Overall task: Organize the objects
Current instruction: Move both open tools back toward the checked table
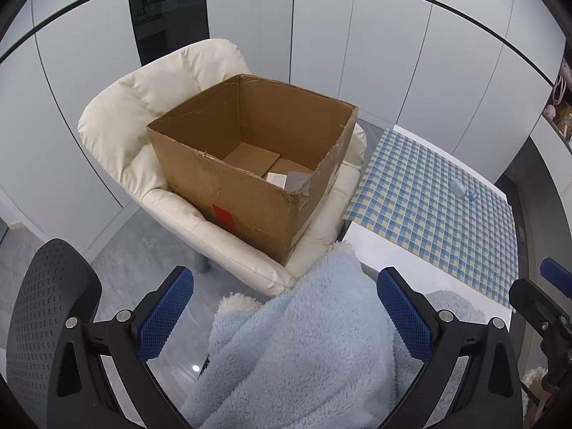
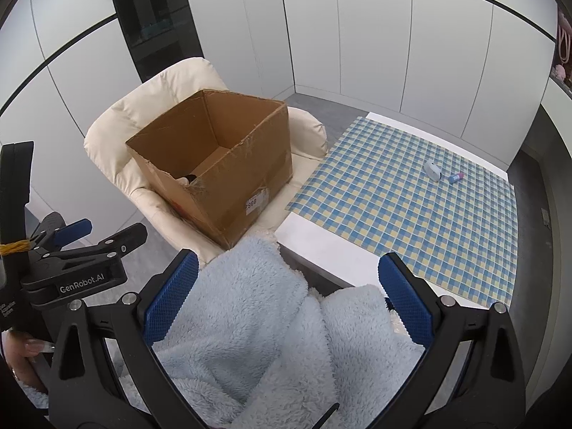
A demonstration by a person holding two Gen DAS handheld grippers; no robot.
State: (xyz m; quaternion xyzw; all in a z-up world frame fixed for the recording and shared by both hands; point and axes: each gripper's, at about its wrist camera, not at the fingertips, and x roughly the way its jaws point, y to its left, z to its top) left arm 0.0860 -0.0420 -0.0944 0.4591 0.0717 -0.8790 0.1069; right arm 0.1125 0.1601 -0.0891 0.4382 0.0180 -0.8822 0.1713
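Both claws (image 1: 285,312) (image 2: 287,298) spread wide around fluffy blue blanket (image 2: 250,321), before boxed armchair (image 1: 143,107), checkered table (image 2: 411,207), white-panelled walls (image 2: 357,35).

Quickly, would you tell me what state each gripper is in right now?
Left gripper: open, straddling the blue fleece blanket.
Right gripper: open, fleece between its jaws too.

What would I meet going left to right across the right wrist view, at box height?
Left gripper → cream armchair → cardboard box → checked tablecloth → small white object → small tube.
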